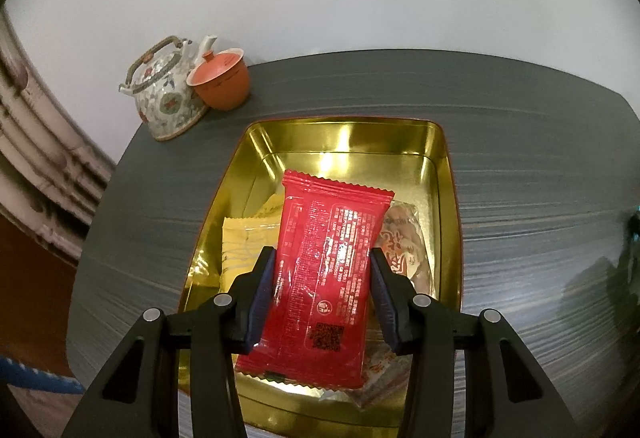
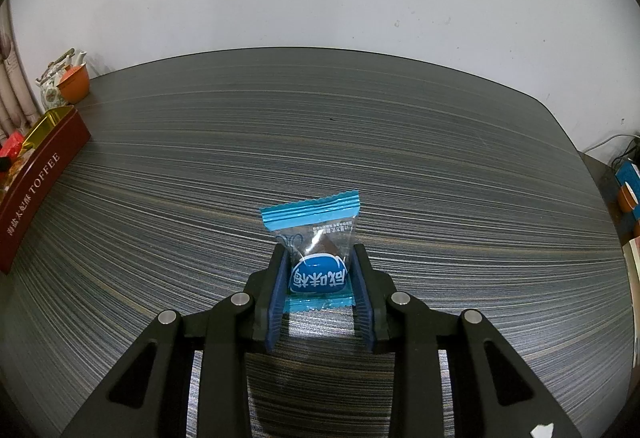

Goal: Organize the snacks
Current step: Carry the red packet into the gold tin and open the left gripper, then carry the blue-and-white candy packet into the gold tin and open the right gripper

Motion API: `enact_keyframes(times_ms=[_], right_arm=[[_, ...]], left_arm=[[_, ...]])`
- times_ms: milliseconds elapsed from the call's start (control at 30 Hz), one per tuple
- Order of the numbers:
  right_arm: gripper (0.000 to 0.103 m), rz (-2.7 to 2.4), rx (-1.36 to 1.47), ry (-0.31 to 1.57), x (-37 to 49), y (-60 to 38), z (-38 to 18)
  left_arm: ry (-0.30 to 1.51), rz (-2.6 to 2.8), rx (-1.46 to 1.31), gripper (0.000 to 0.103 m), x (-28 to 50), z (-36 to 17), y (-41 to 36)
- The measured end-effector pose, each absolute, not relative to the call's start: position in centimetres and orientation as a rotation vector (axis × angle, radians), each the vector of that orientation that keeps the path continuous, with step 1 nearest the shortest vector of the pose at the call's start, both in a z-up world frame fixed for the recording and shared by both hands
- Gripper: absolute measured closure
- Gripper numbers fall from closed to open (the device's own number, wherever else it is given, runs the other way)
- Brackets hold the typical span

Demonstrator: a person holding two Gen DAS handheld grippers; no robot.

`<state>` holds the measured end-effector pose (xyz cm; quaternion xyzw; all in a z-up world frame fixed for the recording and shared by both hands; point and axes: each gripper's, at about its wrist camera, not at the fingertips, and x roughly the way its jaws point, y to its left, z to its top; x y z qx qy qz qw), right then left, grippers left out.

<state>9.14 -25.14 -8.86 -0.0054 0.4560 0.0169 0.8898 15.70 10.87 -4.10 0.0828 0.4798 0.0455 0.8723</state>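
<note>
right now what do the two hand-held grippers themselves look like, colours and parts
Both look alike. The left hand-held gripper and right hand-held gripper each have matte black angular linkage arms with triangular cut-outs, four round silver pivot pins, and two black fingers faced with dark blue ribbed pads. No cables, markings or sleeves show.

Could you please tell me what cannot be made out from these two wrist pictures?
- Left wrist: the red packet in the left gripper covers much of the tin; the yellow packet and clear-wrapped snack show only partly.
- Right wrist: the tin's contents sit at the left edge, hidden by its wall.
- Right wrist: small print on the blue candy in the right gripper is illegible.
</note>
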Motion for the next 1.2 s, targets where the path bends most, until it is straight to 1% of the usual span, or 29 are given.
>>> enact_keyframes(times_ms=[300, 533, 900, 1200], right_arm=[[0.074, 0.036, -0.011, 0.947, 9.1, -25.2, -8.9], [0.074, 0.035, -0.011, 0.948, 9.1, -25.2, -8.8], [0.073, 0.035, -0.011, 0.948, 9.2, -25.3, -8.9], [0.073, 0.037, -0.009, 0.948, 9.2, -25.3, -8.8]], left_arm=[[1.014, 0.101, 0.195, 0.054, 15.6, -3.9, 10.7], [1.001, 0.093, 0.196, 0.043, 15.4, -3.0, 11.0], [0.974, 0.078, 0.171, 0.040, 13.9, -0.5, 11.7], [0.946, 0.112, 0.119, 0.038, 11.3, 1.5, 14.8]])
